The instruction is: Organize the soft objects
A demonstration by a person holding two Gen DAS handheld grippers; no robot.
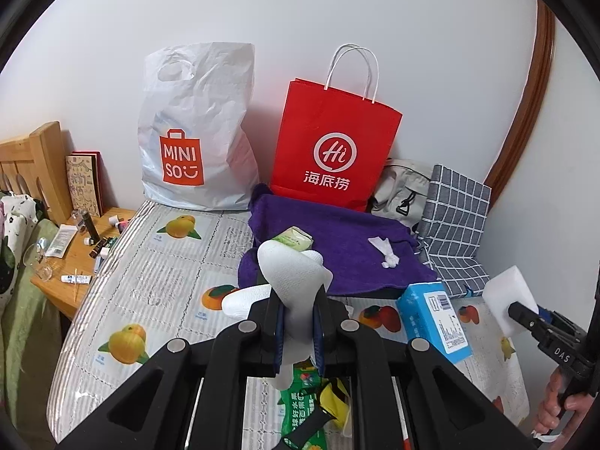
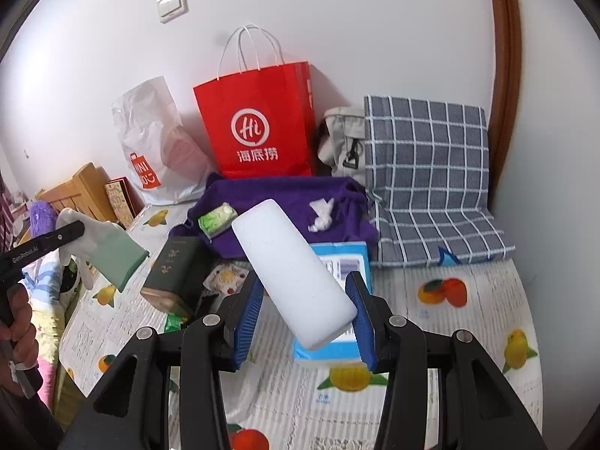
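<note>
My left gripper is shut on a white glove held above the fruit-print bed cover. The right wrist view shows the same glove with a green cuff, pinched by the left gripper. My right gripper is shut on a white sponge block, tilted up to the left; in the left wrist view the sponge shows at the far right. On a purple towel lie a green tissue pack and a crumpled white tissue.
A red paper bag and a white plastic bag lean on the wall. A blue tissue box, a dark green box and snack packets lie on the bed. A checked cushion is at the right, a cluttered wooden nightstand at the left.
</note>
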